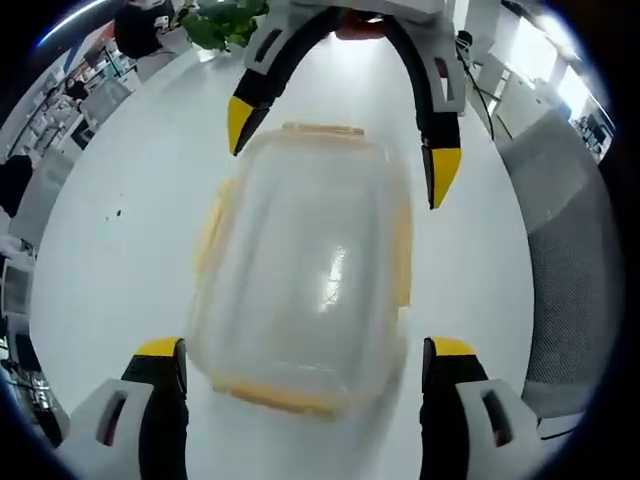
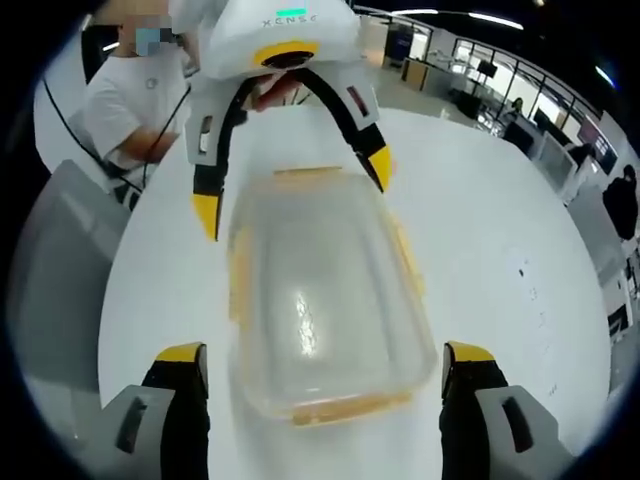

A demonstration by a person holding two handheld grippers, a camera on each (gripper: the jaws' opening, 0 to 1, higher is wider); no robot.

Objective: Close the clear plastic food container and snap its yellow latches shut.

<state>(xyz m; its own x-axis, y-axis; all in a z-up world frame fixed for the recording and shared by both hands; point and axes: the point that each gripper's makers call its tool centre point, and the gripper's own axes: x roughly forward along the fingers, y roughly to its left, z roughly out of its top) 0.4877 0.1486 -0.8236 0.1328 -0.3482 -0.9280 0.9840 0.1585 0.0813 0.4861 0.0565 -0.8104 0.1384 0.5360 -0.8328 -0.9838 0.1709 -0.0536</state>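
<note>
The clear plastic food container (image 1: 305, 280) sits mid-frame on the white table (image 1: 120, 260), lid on, between both grippers. The left gripper (image 1: 305, 360) at lower frame and right gripper (image 2: 325, 365) both stand spread wide, grasping nothing, jaws flanking the container's ends.

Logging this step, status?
Left gripper and right gripper open, facing each other across the container. Lid on, yellow latches look unsnapped. White table, nothing in the way.

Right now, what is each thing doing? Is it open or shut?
Food container: lid on top, lying flat on the white table.
Yellow latches: too blurry to tell if they are snapped.
Left gripper: jaws open, one on each side of the container.
Right gripper: jaws open around the opposite end.
</note>
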